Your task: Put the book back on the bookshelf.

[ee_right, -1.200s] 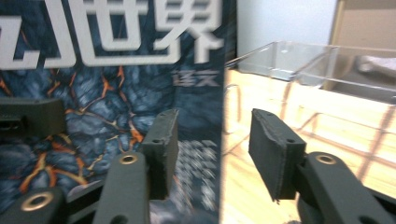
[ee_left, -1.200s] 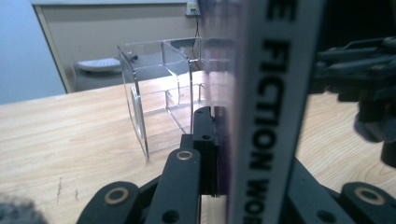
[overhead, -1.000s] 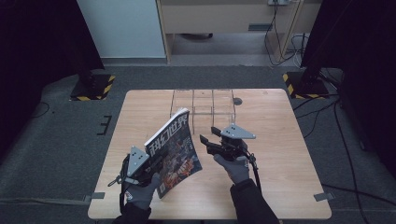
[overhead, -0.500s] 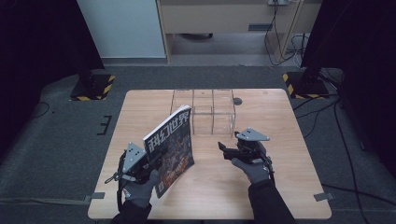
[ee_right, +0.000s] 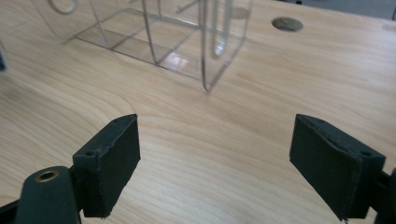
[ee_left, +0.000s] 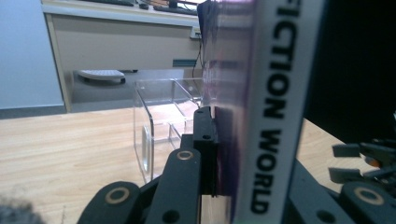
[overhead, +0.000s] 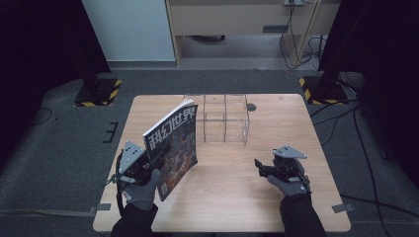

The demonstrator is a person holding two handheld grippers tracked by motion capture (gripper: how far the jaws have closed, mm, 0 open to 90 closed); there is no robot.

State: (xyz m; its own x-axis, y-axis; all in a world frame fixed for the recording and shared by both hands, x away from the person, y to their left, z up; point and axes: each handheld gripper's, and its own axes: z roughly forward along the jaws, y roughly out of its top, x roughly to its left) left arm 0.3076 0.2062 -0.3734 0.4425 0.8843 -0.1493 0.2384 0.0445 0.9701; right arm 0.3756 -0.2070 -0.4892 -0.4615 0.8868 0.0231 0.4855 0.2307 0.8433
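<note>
A magazine with a dark cover and large characters stands tilted above the table's left half, held near its lower edge by my left gripper, which is shut on it. In the left gripper view its white spine rises right in front of the jaws. A clear acrylic rack with upright dividers stands at the table's far middle. My right gripper sits low over the right front of the table; its jaws have just been opening, and they stand wide apart with only bare wood between them.
The wooden table has a round cable hole right of the rack. Black stands with yellow-striped feet flank the table's far corners. A desk and cables lie beyond. The rack's near wall is just ahead of the right jaws.
My right gripper has let go of the magazine, opened wide and moved right and down toward the table. The left gripper has lifted the magazine a little, holding it alone.
</note>
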